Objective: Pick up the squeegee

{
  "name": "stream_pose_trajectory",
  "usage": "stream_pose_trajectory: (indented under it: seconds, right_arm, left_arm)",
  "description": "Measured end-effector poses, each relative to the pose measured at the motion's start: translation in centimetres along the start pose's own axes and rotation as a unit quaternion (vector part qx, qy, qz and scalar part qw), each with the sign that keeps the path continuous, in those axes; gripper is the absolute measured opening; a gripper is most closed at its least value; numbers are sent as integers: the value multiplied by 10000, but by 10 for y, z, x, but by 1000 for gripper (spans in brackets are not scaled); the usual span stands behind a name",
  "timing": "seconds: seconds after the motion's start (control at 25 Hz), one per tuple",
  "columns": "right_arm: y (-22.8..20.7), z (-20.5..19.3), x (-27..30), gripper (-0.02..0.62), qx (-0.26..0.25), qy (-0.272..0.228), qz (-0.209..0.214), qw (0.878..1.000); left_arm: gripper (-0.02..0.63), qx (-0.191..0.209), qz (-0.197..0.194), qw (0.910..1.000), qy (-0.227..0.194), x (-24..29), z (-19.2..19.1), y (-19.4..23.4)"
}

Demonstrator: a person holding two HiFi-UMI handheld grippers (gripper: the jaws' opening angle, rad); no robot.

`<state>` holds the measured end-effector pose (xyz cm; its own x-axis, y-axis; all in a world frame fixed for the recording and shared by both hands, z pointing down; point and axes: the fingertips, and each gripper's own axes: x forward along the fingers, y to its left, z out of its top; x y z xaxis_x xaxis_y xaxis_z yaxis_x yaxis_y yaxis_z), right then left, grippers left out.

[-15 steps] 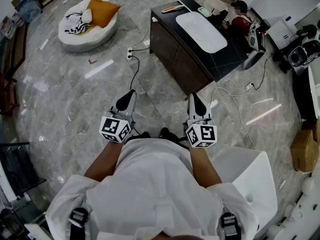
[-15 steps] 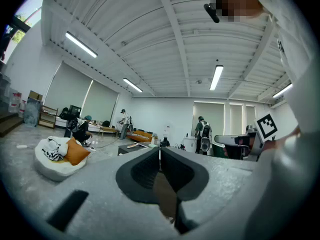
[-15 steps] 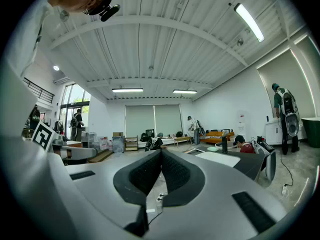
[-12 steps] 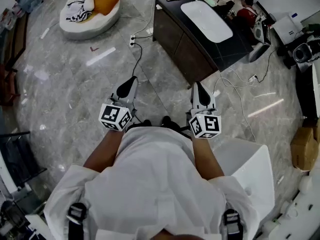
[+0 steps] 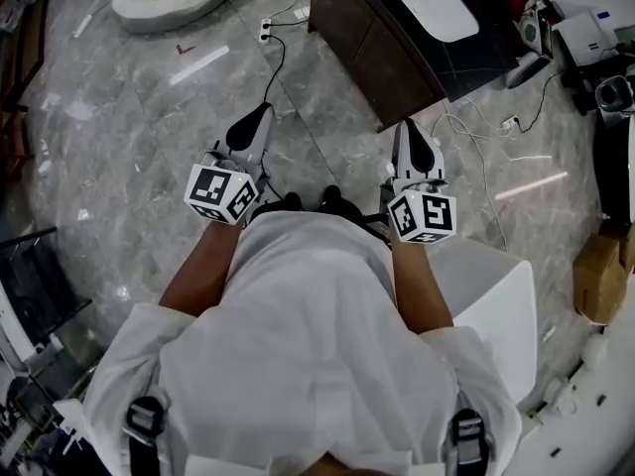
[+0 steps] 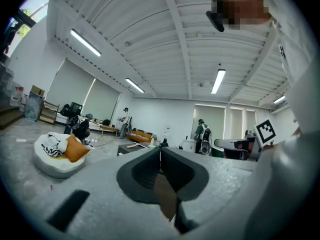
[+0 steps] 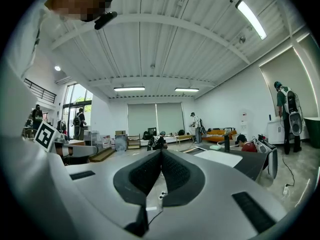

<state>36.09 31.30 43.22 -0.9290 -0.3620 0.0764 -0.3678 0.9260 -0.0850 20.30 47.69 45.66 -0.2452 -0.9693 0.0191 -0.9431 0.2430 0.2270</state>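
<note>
No word, brand or number could be read in any view. The left marker cube (image 5: 220, 193) on the left gripper (image 5: 263, 110) and the right marker cube (image 5: 424, 216) on the right gripper (image 5: 411, 125) bore only black-and-white square code patterns, not letters. A yellow sign (image 6: 22, 30) by the window in the left gripper view and the blue print on a white box (image 5: 593, 34) in the head view were too small to read.

Glossy grey stone floor (image 5: 109, 177) mirrors strip lights; dark matt cabinet (image 5: 367, 53) upper centre; left gripper (image 5: 258, 115) matt plastic.
</note>
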Motion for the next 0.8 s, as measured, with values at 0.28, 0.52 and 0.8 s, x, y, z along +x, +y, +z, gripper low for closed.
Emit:
stream_pose_trajectory:
  seconds: [0.28, 0.52, 0.8]
  right_arm:
    - [3, -8, 7, 14, 65, 82, 76, 9999]
    - [-2, -9, 11, 14, 527, -90, 182, 9984]
    - [0, -7, 18, 14, 414, 30, 243, 9988]
  left_arm:
    - [15, -20, -87, 10000, 13, 3, -1, 4]
    - [15, -21, -108, 9999, 114, 8, -6, 11]
    - [15, -187, -165, 9995, 210, 18, -11, 18]
